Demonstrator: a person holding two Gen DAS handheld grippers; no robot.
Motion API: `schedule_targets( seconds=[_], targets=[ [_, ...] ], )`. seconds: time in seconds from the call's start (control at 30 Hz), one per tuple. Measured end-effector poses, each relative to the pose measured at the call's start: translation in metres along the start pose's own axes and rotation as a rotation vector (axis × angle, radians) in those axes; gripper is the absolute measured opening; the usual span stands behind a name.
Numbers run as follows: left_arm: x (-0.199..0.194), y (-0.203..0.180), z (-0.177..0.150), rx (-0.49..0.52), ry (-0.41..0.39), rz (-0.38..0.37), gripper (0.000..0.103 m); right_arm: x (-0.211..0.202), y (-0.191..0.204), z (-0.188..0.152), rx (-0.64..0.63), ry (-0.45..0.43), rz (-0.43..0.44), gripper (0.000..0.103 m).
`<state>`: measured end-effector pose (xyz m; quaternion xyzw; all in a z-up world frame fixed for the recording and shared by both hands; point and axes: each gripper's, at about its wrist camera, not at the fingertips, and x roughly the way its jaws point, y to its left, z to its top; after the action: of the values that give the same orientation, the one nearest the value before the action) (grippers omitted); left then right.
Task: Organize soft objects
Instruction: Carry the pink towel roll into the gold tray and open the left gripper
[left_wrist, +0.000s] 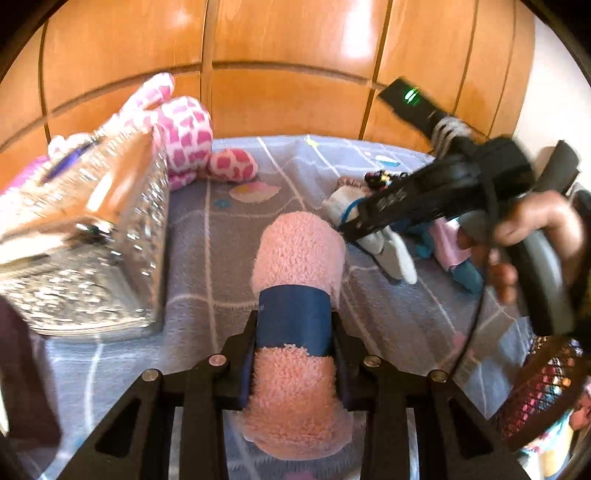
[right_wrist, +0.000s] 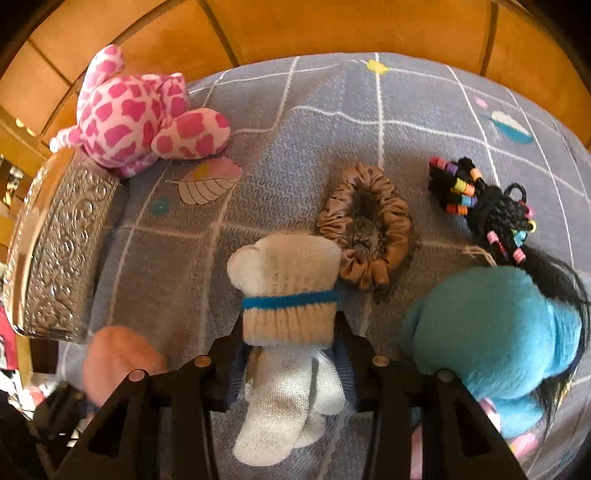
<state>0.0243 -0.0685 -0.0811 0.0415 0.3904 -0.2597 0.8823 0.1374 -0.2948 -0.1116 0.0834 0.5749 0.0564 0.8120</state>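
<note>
My left gripper (left_wrist: 295, 354) is shut on a rolled pink fluffy towel (left_wrist: 299, 254) with a dark blue band, held above the bedspread. My right gripper (right_wrist: 290, 354) is shut on a rolled white sock (right_wrist: 284, 266) with a blue stripe; it also shows in the left wrist view (left_wrist: 354, 225). The pink towel shows blurred at the lower left of the right wrist view (right_wrist: 118, 358). A silver embossed box (left_wrist: 92, 254) stands open at the left, also in the right wrist view (right_wrist: 62, 243).
A pink-spotted plush toy (right_wrist: 140, 118) lies behind the box. A brown scrunchie (right_wrist: 365, 229), a black beaded hair piece (right_wrist: 480, 199) and a blue plush toy (right_wrist: 495, 332) lie on the grey patterned bedspread (right_wrist: 295, 110). A wooden wardrobe (left_wrist: 280, 74) stands behind.
</note>
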Motion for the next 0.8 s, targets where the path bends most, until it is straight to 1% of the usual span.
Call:
schedule_targets(
  seconds=[0.1,0.23,0.37,0.47,0.57,0.6,0.67,0.7,0.8],
  targets=[
    [-0.023,0.002,0.001,0.0,-0.048,-0.004,0.034,-0.001,0.009,-0.004,-0.029,-0.024,-0.049,0.042],
    [-0.06,0.015,0.004,-0.019,-0.127,-0.008,0.034,0.003,0.028,-0.012,-0.128,-0.057,-0.146,0.042],
    [-0.089,0.046,0.007,-0.108,-0.17,0.011,0.034,0.003,0.03,-0.015,-0.129,-0.064,-0.141,0.043],
    [-0.112,0.078,0.008,-0.202,-0.193,0.061,0.034,0.001,0.028,-0.016,-0.132,-0.068,-0.14,0.043],
    [-0.131,0.125,0.004,-0.353,-0.204,0.124,0.034,0.001,0.029,-0.016,-0.135,-0.069,-0.146,0.043],
    [-0.137,0.148,0.001,-0.433,-0.204,0.156,0.034,0.0,0.029,-0.017,-0.137,-0.07,-0.15,0.043],
    [-0.146,0.183,-0.005,-0.556,-0.206,0.189,0.034,0.001,0.029,-0.02,-0.139,-0.07,-0.156,0.043],
    [-0.152,0.208,-0.012,-0.635,-0.208,0.227,0.034,0.004,0.031,-0.018,-0.141,-0.069,-0.158,0.043],
    [-0.163,0.261,-0.027,-0.772,-0.196,0.332,0.034,0.007,0.035,-0.015,-0.147,-0.069,-0.165,0.043]
  ],
)
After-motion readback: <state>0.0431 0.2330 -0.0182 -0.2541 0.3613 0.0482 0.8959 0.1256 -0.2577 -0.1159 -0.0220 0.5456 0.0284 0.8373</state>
